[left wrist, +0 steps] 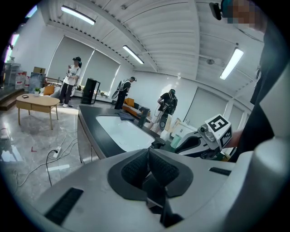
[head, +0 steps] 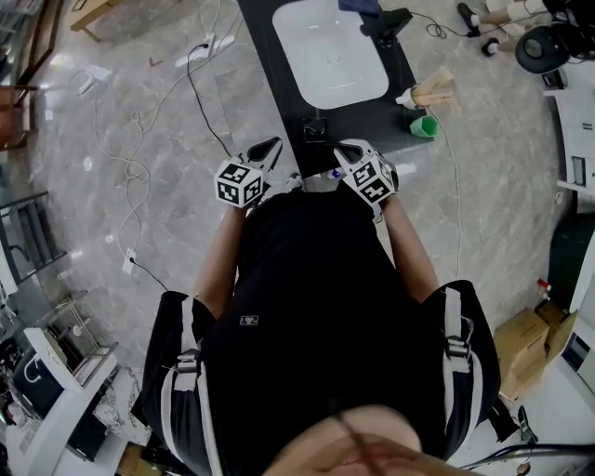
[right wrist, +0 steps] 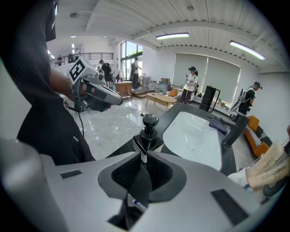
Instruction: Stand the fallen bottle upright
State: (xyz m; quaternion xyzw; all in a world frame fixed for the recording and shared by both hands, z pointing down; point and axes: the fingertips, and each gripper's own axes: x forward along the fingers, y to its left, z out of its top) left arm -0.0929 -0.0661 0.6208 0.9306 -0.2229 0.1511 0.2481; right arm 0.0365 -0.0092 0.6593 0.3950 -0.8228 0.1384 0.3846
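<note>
A black pump bottle (right wrist: 148,131) with a white label is on the near edge of the dark counter (head: 363,119), in front of the white sink (head: 330,56). It looks near upright, its pump head pointing up and away from me. My right gripper (right wrist: 144,156) is shut on the bottle's body, pads pressed to both sides. In the head view the bottle (head: 314,128) sits just beyond my right gripper (head: 333,149). My left gripper (left wrist: 148,154) hangs off the counter's left corner, shut with nothing in it; it also shows in the head view (head: 271,146). The bottle's base is hidden.
A green cup (head: 426,126) and a pale wooden-looking item (head: 432,90) stand at the counter's right end. A dark faucet (head: 381,20) sits behind the sink. Cables (head: 200,93) trail over the marble floor at left. Several people and a wooden table (left wrist: 38,103) are far back.
</note>
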